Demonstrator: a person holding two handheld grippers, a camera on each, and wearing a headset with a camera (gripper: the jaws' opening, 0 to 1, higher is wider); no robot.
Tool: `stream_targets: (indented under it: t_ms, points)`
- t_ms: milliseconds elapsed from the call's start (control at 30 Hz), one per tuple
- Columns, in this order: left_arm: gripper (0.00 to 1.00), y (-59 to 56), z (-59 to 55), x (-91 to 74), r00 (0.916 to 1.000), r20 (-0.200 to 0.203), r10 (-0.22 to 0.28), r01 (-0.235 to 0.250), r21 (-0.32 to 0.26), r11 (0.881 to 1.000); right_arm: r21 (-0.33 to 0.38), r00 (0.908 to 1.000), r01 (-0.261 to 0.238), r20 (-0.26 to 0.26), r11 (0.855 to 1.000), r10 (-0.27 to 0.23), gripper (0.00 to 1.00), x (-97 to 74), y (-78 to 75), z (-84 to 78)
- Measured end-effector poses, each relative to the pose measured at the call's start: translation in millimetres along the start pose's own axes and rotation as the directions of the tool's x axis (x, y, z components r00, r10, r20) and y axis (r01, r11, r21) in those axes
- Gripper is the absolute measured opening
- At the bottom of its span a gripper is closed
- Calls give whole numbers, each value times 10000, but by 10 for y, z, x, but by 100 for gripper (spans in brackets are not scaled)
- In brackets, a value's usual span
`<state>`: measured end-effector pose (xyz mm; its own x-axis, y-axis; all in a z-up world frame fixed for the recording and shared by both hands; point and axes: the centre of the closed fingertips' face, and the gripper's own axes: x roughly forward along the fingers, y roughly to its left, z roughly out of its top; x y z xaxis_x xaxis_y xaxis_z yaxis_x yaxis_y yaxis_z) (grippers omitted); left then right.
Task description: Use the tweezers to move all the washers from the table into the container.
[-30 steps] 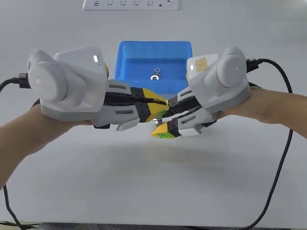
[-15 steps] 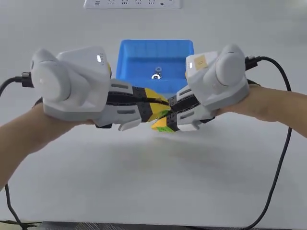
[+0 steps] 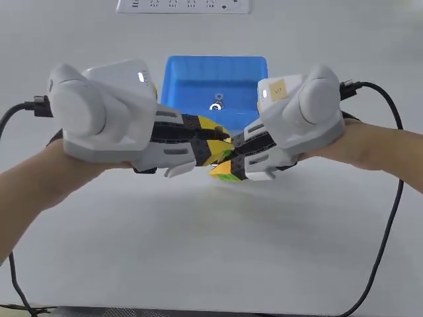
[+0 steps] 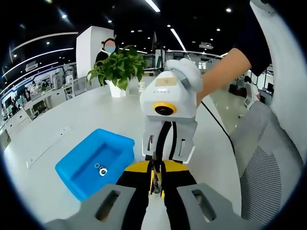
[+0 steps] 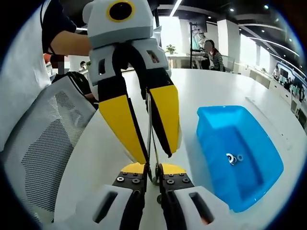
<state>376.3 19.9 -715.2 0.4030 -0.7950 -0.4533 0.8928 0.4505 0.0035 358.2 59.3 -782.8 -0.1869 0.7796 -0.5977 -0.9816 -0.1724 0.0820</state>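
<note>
Where the two grippers meet tip to tip above the white bench (image 3: pixel 211 251), the washers (image 3: pixel 215 106) lie beyond them as small pale metal rings, close together on the floor of the open blue rectangular container (image 3: pixel 188 72), which stands on the far side of the bench. The left hand (image 3: pixel 63 168) and the right hand (image 3: pixel 362 148) reach in from the near left and near right, each carrying its gripper roughly level and pointing inward, with a black cable (image 3: pixel 391 198) trailing from the right one. The left gripper (image 4: pixel 154 167) has yellow-and-black fingers with a narrow slot between them. The right gripper (image 5: pixel 152 167) has its fingers drawn together and clamped on the tweezers (image 5: pixel 150 129), a thin upright metal strip. The head view gives the layout, with the fingertips overlapping just near of the container and a power strip (image 3: pixel 183 5) at the far edge. The right gripper view adds that the strip runs up between the left gripper's two yellow fingers (image 5: pixel 122 122); whether these press on it cannot be told. The left gripper view adds a potted plant (image 4: pixel 117 67) on the bench, a mesh chair (image 4: pixel 268 163) on the right, and the right gripper head-on.
</note>
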Motion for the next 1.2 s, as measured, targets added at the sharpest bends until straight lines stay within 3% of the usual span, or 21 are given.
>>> stream_targets:
  t_ms: [267, 633, 867, 1033, 1200]
  points:
    - [12, -17, 54, -3, 9997, 162, -155, 158, -197, 9997, -211, 10000, 66, 48, 9998, -65, 10, 11, 13, 9]
    - [19, -67, 53, -48, 9992, 14, -408, 408, -211, 9989, -258, 9996, 139, 235, 9996, -133, 10, 8, 14, 90]
    - [21, -6, -11, -214, 9995, -303, 19, -20, -55, 10000, -248, 9994, 291, 166, 9993, -287, 10, -29, 9, 100]
    - [30, 45, -84, -411, 9984, -366, 426, -450, -649, 9969, -141, 9986, 462, 260, 9988, -458, 10, -87, 10, 139]
    - [39, 63, -212, -614, 9941, -439, 993, -1043, -1313, 9858, -55, 9969, 736, 278, 9973, -734, 10, -163, -15, 197]
